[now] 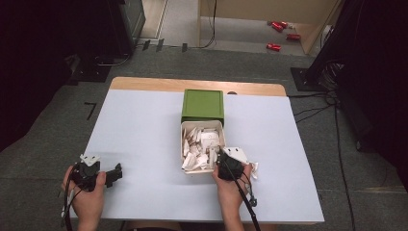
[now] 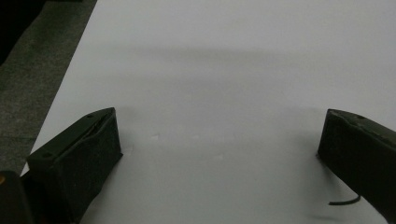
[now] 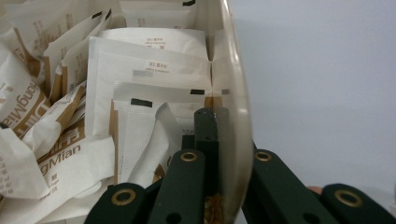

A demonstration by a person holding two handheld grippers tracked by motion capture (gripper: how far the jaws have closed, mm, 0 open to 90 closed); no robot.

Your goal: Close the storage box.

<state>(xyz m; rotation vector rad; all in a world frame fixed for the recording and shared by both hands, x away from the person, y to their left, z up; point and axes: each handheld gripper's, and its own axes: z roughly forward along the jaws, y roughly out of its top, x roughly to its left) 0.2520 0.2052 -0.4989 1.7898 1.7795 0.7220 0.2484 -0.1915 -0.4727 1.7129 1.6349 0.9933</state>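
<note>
The left gripper (image 1: 113,174) rests on the white worktop (image 1: 144,134), its fingers (image 2: 79,154) spread wide with nothing between them. The white box (image 1: 184,144) of paper packets (image 3: 144,74) sits mid-worktop before a green box (image 1: 202,103). The right gripper (image 1: 219,161) pinches its side wall
</note>
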